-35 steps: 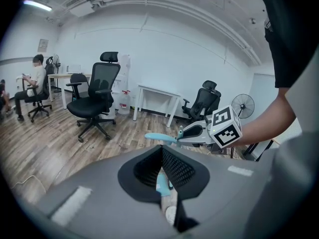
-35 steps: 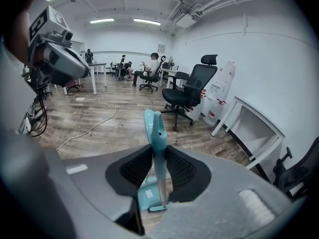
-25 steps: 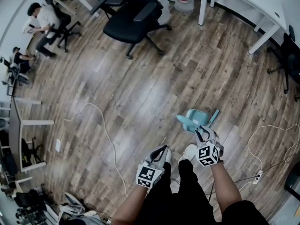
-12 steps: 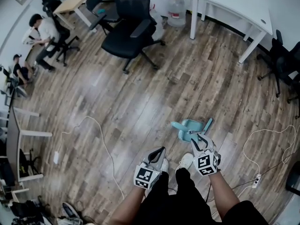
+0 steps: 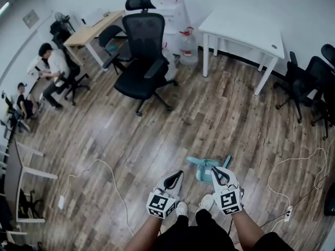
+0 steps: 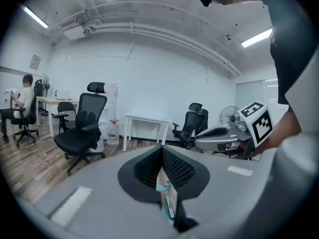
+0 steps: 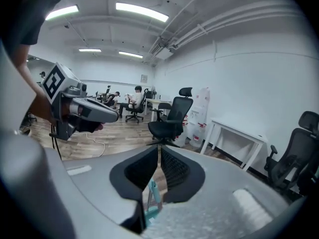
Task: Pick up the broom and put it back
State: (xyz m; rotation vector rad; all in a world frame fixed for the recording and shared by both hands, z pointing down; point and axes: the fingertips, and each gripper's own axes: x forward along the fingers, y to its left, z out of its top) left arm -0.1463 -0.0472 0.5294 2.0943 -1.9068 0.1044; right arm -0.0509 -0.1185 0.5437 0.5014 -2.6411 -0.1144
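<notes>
Right claw [image 5: 214, 170] just closed empty, left claw [image 5: 180, 174] pinched shut; floor-lying teal broom [image 5: 199, 164] points its handle away-right.

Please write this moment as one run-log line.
left gripper: shut, empty | right gripper: jaws just closed, nothing between | broom: on floor, not held

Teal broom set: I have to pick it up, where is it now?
Head view, lower right of centre: the teal broom set lies on the wood floor just ahead of the person's white shoes, right of the left gripper.
</notes>
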